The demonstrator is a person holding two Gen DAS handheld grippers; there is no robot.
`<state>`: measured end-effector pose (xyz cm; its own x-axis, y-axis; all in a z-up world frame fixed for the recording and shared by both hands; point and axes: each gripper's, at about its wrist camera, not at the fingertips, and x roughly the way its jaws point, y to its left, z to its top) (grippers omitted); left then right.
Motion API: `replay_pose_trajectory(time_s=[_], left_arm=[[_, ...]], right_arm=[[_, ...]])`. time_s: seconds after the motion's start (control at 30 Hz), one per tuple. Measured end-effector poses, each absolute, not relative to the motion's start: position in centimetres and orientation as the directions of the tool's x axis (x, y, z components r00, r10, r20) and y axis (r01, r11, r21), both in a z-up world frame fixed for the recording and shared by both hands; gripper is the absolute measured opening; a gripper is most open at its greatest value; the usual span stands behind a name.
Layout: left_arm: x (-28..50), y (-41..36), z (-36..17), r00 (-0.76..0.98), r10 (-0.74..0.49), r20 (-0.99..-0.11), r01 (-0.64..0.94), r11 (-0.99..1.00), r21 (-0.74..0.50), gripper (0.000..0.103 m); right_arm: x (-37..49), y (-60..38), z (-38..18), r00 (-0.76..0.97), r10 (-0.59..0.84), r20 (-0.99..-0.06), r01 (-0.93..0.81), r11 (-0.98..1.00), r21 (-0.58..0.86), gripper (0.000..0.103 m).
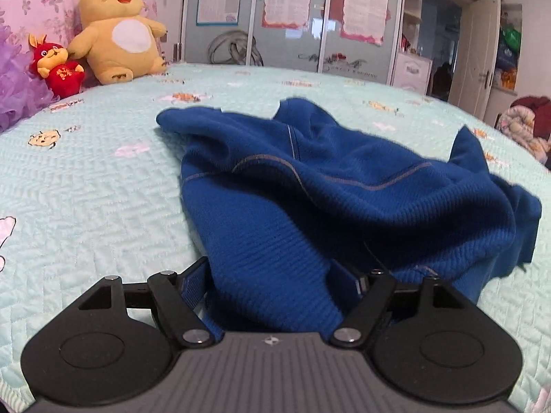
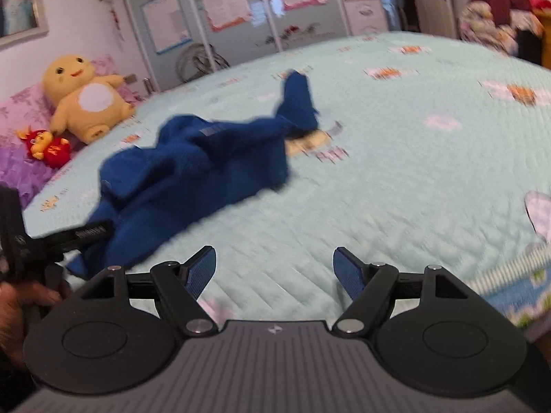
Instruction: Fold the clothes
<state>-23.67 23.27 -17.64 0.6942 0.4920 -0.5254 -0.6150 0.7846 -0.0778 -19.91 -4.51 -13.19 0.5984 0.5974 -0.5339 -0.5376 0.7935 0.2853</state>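
**Gripping a blue garment on the bed**

A crumpled blue garment (image 1: pixel 344 192) is seen spread on the pale green quilted bedspread (image 1: pixel 89 206), its near end drawn up into the left gripper (image 1: pixel 279 285). The fabric fills the gap between the fingers there, though the fingers appear set fairly wide, so a firm clamp cannot be confirmed from the left wrist view. In the right wrist view, the garment (image 2: pixel 193 168) is found toward 10 o'clock, with the left gripper (image 2: pixel 89 234) at its near edge. The right gripper (image 2: pixel 275 272) is held above bare bedspread (image 2: pixel 396 189), its jaws spread apart with nothing between them. A yellow plush toy (image 1: pixel 120 31) and a red plush toy (image 1: pixel 56 69) are placed at 11 o'clock by the pillows.
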Motion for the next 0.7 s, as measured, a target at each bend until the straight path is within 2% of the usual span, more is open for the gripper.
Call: replay_pose_trajectory(time_s=[0.17,0.23,0.43,0.53,0.7], left_arm=[[-24.1,24.5,-16.0,0.712,0.568,-0.413,-0.651,0.754,-0.085,0.078],[-23.8,25.1,-15.8,0.699,0.596,-0.396,-0.673,0.736,-0.08,0.078],[-21.8,26.5,-16.4,0.659,0.609,-0.442,-0.697,0.715,-0.054,0.078],[-21.7,26.8,-16.3,0.662,0.619,-0.422,-0.701,0.712,-0.055,0.078],[-21.9,27.9,-16.5,0.651,0.621,-0.437,-0.716,0.693,-0.081,0.078]], right_arm=[[-16.8,1.2,-8.9,0.574,0.672,-0.468,-0.619,0.73,0.289,0.075],[-14.5,4.2,-7.8,0.554,0.693,-0.461,-0.642,0.709,0.294,0.075],[-7.5,14.5,-10.3,0.564,0.62,-0.546,-0.614,0.757,0.224,0.075],[-4.0,19.6,-11.6,0.567,0.579,-0.586,-0.601,0.777,0.188,0.075],[0.9,26.6,-14.5,0.58,0.473,-0.664,-0.547,0.829,0.113,0.075]])
